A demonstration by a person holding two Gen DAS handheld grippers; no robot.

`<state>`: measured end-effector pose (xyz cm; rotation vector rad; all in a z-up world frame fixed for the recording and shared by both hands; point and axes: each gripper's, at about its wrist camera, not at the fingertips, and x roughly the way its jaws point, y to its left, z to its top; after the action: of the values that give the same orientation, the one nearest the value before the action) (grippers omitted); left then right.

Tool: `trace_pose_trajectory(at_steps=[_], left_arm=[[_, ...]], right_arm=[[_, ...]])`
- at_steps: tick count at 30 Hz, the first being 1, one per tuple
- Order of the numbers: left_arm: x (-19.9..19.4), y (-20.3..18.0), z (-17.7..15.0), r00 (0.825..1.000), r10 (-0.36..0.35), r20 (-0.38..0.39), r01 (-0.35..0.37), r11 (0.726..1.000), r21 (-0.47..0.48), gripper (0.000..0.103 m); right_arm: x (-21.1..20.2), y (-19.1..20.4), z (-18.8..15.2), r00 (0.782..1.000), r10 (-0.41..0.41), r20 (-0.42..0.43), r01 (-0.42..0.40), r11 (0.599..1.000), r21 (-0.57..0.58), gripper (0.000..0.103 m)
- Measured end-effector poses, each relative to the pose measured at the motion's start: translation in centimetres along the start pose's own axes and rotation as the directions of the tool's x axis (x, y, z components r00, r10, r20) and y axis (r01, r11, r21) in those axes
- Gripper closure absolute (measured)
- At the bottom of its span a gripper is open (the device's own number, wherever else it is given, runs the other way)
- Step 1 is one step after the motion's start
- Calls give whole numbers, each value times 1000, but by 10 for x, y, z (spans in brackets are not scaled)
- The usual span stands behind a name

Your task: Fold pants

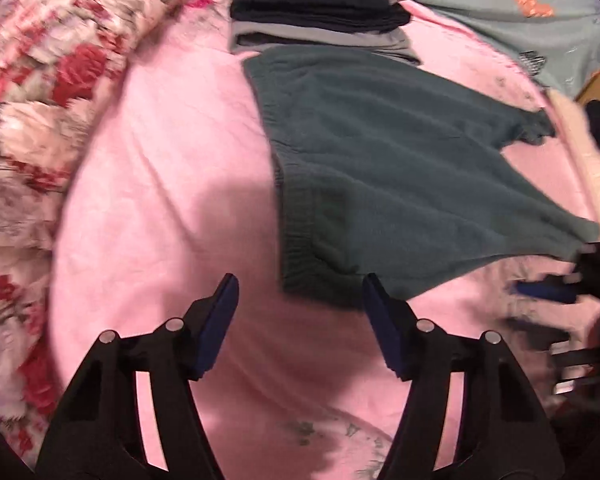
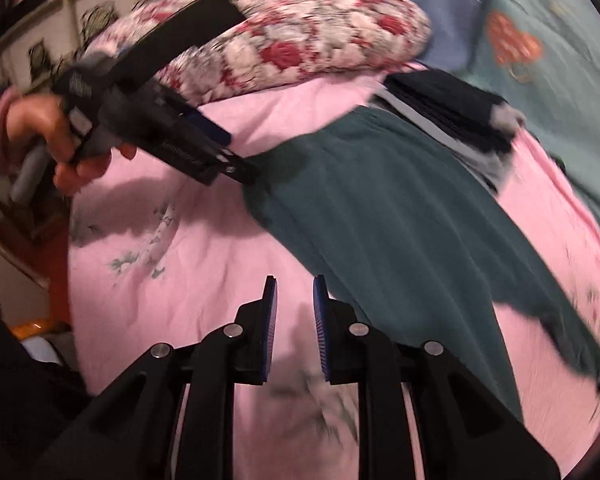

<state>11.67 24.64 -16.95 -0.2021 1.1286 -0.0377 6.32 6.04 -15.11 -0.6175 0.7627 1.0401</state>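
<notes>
A: On the bed with the pink sheet (image 1: pixel 160 160), the dark green fleece pants (image 1: pixel 380 168) lie spread flat, elastic waistband toward the left claw (image 1: pixel 298 292) in its own view, legs running off to the right.

B: Left claw state?

A: Jaws well apart, nothing between them, hovering over pink sheet just short of the waistband corner. In the right wrist view the left claw (image 2: pixel 236 156) is held by a bare hand (image 2: pixel 56 136) and its tip sits at the waistband edge; contact can't be told, too blurred.

B: Right claw?

A: Right claw (image 2: pixel 294 292) has blue pads (image 2: pixel 320 320) close but parted, a narrow gap, only pink sheet showing through. No cloth gripped. The pants leg runs just beside its right finger. In the left wrist view it's a blurred dark shape (image 1: pixel 548 288) at the right edge near the leg end.

B: Anything else?

A: A stack of folded dark navy and grey clothes (image 1: pixel 320 4) lies just past the pants, touching the waistband side. Red-and-white floral quilt (image 1: pixel 40 100) bunched along the far left. Pale teal blanket with an orange heart print (image 1: pixel 536 4) beyond the stack.
</notes>
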Motion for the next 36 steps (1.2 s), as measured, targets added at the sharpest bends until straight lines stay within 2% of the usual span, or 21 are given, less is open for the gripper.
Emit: trace_pose_trajectory(at_steps=[3,7,11,14,17,19,21,23,25,26,30,36], left_arm=[[8,1,-1,996,-83,-19,83,997,9,41],[19,-3,0,993,-110,-36,112,993,46,44],[21,1,6,990,-136,-32,138,989,54,44],[24,2,8,988,-155,-26,156,986,59,45],[23,2,9,988,-149,-27,151,986,73,57],[25,6,10,985,-170,-39,172,984,57,77],[25,9,9,983,-179,-34,181,982,50,77],[24,9,7,985,-170,-30,172,983,62,77],[23,9,6,986,-165,-24,166,984,62,77],[22,10,7,986,-167,-17,168,984,56,77],[6,16,9,987,-161,20,160,986,50,80],[-31,34,9,989,-123,80,119,991,56,80]], right_arm=[[28,10,12,999,-31,-15,30,998,-52,85],[60,17,17,996,-44,-79,36,995,-95,85],[63,21,16,991,-112,-67,100,982,-161,84],[66,20,18,992,-104,-76,90,981,-174,84],[68,22,22,987,-140,-73,121,968,-220,84],[71,27,23,986,-151,-77,126,958,-259,84],[73,29,25,984,-167,-59,145,949,-279,75],[76,29,30,983,-178,-51,158,950,-270,74],[79,28,33,985,-159,-64,137,956,-260,86],[80,30,33,986,-144,-81,117,957,-266,102],[68,46,37,983,-178,-49,156,941,-300,102],[39,70,63,995,-102,-9,99,979,-178,102]])
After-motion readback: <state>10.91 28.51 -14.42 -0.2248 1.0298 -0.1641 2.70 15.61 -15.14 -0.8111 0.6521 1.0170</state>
